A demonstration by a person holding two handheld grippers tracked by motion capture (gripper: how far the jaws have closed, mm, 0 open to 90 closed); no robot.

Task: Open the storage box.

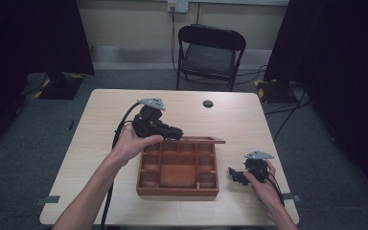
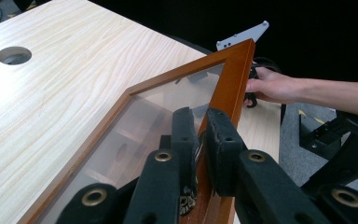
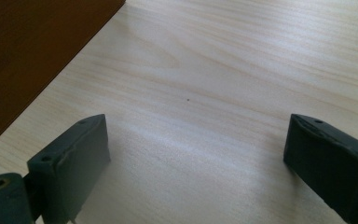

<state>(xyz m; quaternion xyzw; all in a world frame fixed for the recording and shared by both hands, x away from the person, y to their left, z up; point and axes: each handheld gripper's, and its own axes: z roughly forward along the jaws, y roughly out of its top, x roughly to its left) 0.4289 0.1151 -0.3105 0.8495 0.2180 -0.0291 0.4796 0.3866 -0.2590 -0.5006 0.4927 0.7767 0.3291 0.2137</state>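
A brown wooden box (image 1: 178,190) with several compartments sits at the table's near middle. Its glass-paned lid (image 1: 206,140) is raised at the box's far edge. My left gripper (image 1: 177,133) is shut on the lid's wooden frame (image 2: 233,79); in the left gripper view its jaws (image 2: 198,119) pinch the frame's edge beside the glass. My right gripper (image 1: 234,175) rests low over the table just right of the box, pointing toward it. In the right gripper view it stands open (image 3: 196,140) over bare tabletop, with the box's side wall (image 3: 28,56) at the upper left.
The light wooden table (image 1: 239,120) has a round cable hole (image 1: 208,103) near its far edge. A black folding chair (image 1: 211,52) stands behind the table. Dark curtains hang at both sides, and cables run over the floor at right.
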